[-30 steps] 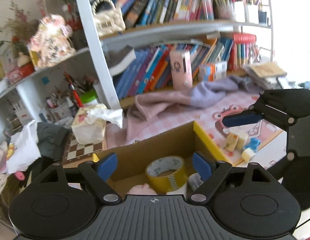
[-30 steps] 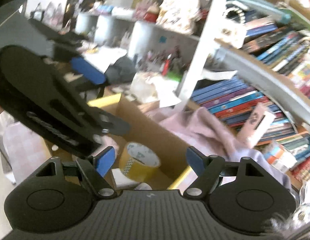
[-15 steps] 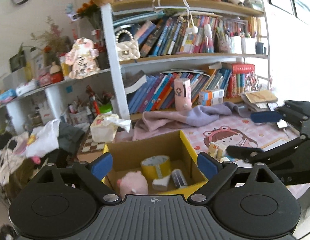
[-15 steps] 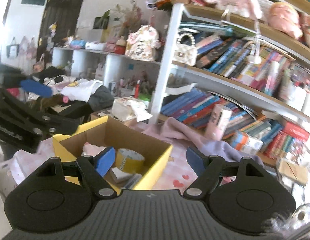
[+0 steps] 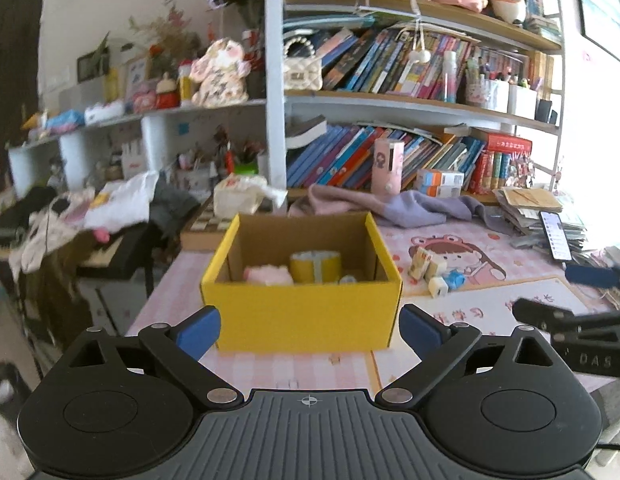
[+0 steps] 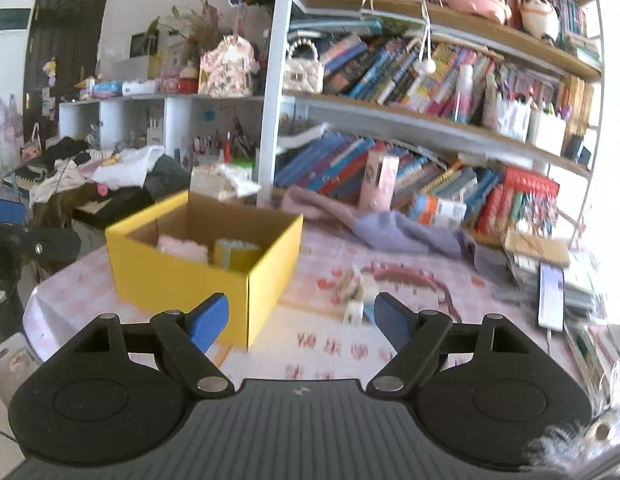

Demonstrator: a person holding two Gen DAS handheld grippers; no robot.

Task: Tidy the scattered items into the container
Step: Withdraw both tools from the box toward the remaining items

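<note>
Small toys (image 6: 355,294) lie scattered on the surface straight ahead of the right gripper (image 6: 302,316), right of the yellow box (image 6: 198,264); both it and the left gripper (image 5: 310,330) gape empty.

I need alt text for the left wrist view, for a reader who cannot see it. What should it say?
An open yellow cardboard box stands on a pink checked tablecloth, holding a yellow tape roll and a pink plush toy. The open left gripper hovers before it, empty. Small toy blocks lie right of the box; crowded bookshelves stand behind.
</note>
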